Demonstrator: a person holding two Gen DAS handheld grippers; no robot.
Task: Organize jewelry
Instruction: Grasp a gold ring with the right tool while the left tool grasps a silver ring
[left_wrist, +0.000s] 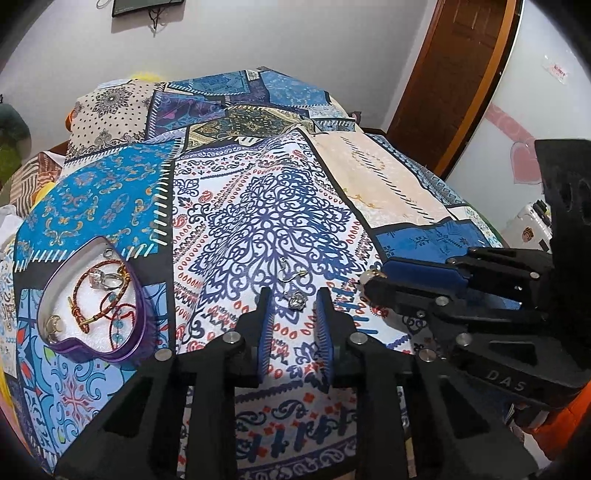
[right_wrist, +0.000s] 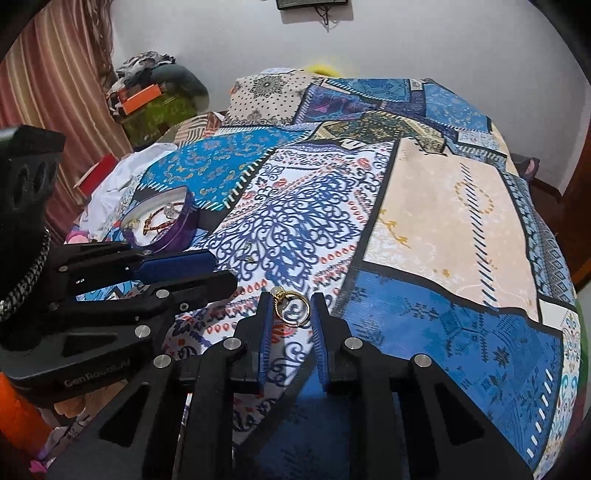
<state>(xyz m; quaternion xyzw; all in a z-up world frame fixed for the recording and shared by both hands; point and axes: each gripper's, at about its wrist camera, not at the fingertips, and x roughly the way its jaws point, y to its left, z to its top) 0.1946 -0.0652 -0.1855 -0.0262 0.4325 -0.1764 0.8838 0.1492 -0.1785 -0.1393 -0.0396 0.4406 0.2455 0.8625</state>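
Note:
A purple heart-shaped tin (left_wrist: 138, 325) lies on the patterned bedspread at the left, holding red cord bracelets and rings; it also shows in the right wrist view (right_wrist: 183, 225). My left gripper (left_wrist: 293, 297) is open, its fingers on either side of a small silver jewel (left_wrist: 295, 299) on the cloth. A small hooked earring (left_wrist: 291, 275) lies just beyond it. My right gripper (right_wrist: 290, 301) is shut on a gold ring (right_wrist: 293, 306), held by its edges between the blue pads. The ring's top shows at the right gripper's tips in the left wrist view (left_wrist: 373, 275).
The bedspread (right_wrist: 443, 221) covers a bed that falls away at the right and front edges. Clothes, an orange box (right_wrist: 142, 98) and a curtain stand at the back left. A wooden door (left_wrist: 450, 74) and white wall are at the right.

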